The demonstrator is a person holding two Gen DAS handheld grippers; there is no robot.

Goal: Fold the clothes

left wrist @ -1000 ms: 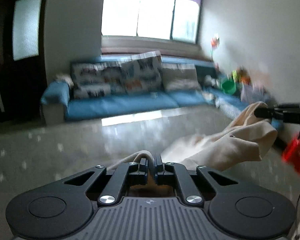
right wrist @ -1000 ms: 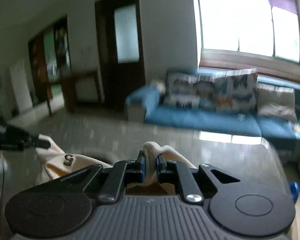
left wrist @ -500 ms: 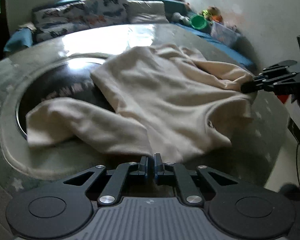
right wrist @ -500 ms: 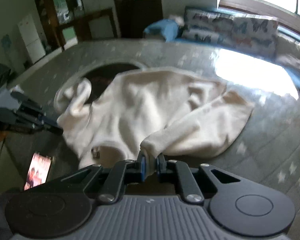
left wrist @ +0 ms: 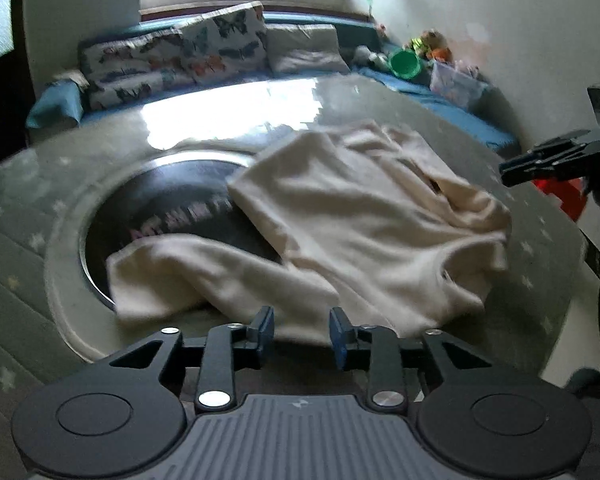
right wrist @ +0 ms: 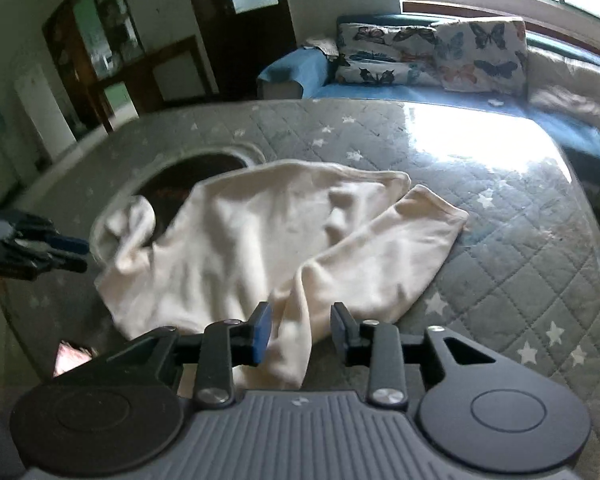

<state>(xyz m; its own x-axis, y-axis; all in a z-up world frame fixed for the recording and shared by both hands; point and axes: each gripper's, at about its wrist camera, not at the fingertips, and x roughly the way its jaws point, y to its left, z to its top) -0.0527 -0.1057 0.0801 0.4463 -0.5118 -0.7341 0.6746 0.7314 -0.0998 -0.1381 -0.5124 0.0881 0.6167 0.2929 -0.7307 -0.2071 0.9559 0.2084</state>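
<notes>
A cream long-sleeved fabric garment (left wrist: 360,216) is lying crumpled on the grey star-quilted counter (right wrist: 520,264), partly covering its round dark recess (left wrist: 172,204). The left tool (left wrist: 301,334) is gaping empty at the near hem; the right tool (right wrist: 300,330) is spreading wide around a loose sleeve, not pinching it.

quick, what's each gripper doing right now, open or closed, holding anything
Left gripper: open, holding nothing; the cream garment lies just ahead of it.
Right gripper: open; a fold of the garment lies between the jaws, not clamped.
</notes>
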